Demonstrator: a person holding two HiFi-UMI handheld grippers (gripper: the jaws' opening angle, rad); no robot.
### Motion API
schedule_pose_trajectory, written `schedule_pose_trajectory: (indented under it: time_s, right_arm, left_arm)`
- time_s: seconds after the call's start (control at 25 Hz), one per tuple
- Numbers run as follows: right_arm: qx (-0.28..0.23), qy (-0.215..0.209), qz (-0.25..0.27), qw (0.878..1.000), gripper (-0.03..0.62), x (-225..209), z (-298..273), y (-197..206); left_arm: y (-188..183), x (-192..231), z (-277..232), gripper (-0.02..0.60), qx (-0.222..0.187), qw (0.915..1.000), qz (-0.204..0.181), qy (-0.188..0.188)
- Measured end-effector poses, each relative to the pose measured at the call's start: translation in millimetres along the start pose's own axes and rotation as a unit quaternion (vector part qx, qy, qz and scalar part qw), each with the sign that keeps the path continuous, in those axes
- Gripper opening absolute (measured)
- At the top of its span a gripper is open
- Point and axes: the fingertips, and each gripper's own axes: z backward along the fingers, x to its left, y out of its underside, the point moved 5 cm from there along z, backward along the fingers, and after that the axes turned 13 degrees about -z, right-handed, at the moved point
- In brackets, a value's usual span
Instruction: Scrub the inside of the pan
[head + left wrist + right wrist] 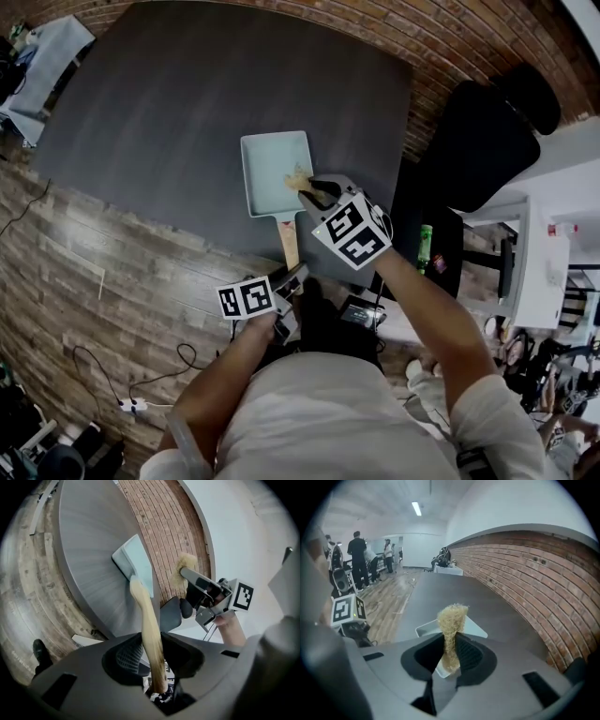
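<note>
A pale blue rectangular pan [276, 172] lies on the dark table [169, 103], its wooden handle [289, 242] reaching toward me. My left gripper [292, 278] is shut on that handle [151, 639], which runs between its jaws to the pan [136, 564]. My right gripper [315, 192] is shut on a tan fibrous scrubber [298, 176], which sits over the pan's near right corner. In the right gripper view the scrubber [451, 634] stands up between the jaws, above the pan [476, 629]. The left gripper view shows the scrubber [183, 572] hanging beside the pan.
A brick-patterned floor [450, 37] runs along the table's far and right edges. A black chair [492, 131] stands at the right, with a green bottle [425, 246] near it. Several people [361, 557] stand far off on the wood floor.
</note>
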Motion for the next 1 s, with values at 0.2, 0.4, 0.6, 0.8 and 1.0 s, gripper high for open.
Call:
schedule_pose_trajectory:
  time_s: [0.2,0.4,0.6,0.8,1.0]
  right_arm:
    - [0.020,0.019,0.071,0.997,0.083,-5.5,-34.3,-9.8]
    - [0.038,0.039,0.148,0.988,0.081,-10.6,-73.8,-12.5]
    - [0.042,0.071,0.233,0.969,0.081,-16.7,-105.5,-28.6]
    - [0.049,0.098,0.298,0.948,0.081,-22.2,-134.5,-48.3]
    - [0.053,0.119,0.328,0.935,0.081,-20.5,-154.7,-53.0]
  left_arm:
    - [-1.2,-2.2,-1.0,0.115,0.018,0.9997,-0.015,-0.002]
    - [-3.1,-0.9,0.4,0.118,0.033,0.9990,-0.030,-0.004]
    - [-2.5,-2.2,0.3,0.121,0.049,0.9979,-0.041,-0.005]
    - [-4.1,-2.0,0.7,0.126,0.064,0.9965,-0.054,-0.007]
    - [-5.0,-1.4,-0.1,0.127,0.071,0.9957,-0.059,-0.004]
